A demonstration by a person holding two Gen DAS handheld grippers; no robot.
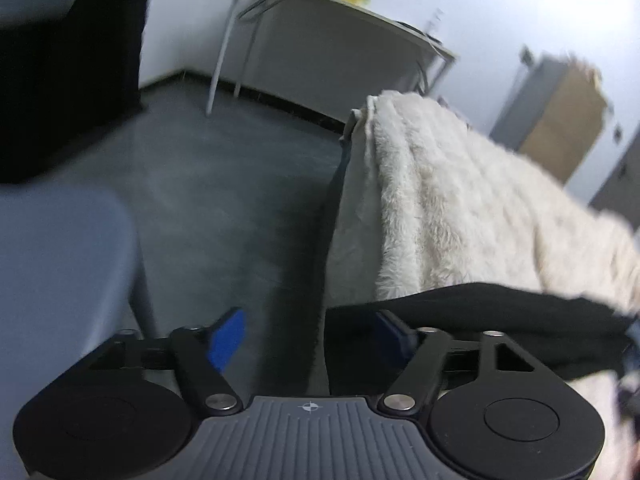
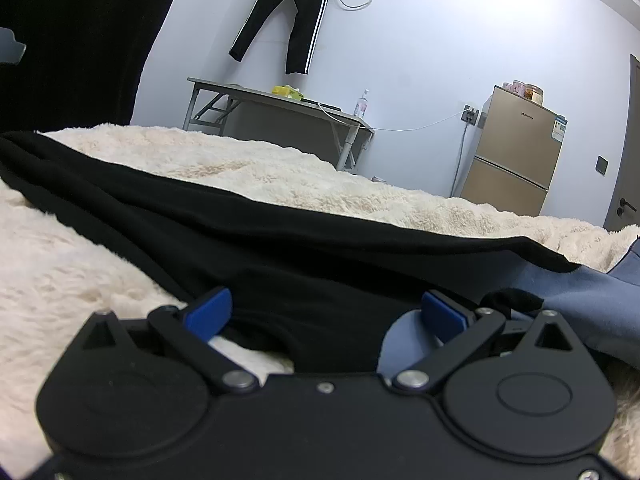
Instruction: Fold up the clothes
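Blue-padded, my right claw (image 2: 326,312) gapes wide over the black garment (image 2: 256,240) spread across the fleece blanket (image 2: 280,168); my left claw (image 1: 310,336), wide too, flanks its edge. Next comes pinching hems.

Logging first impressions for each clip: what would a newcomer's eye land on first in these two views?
Most striking is the black garment stretched across the fluffy cream blanket in the right wrist view, with the right gripper low over it, jaws open. In the left wrist view, the left gripper hangs open at the blanket's edge above the grey floor. Behind, black striped trousers hang on the wall beside a tan fridge.
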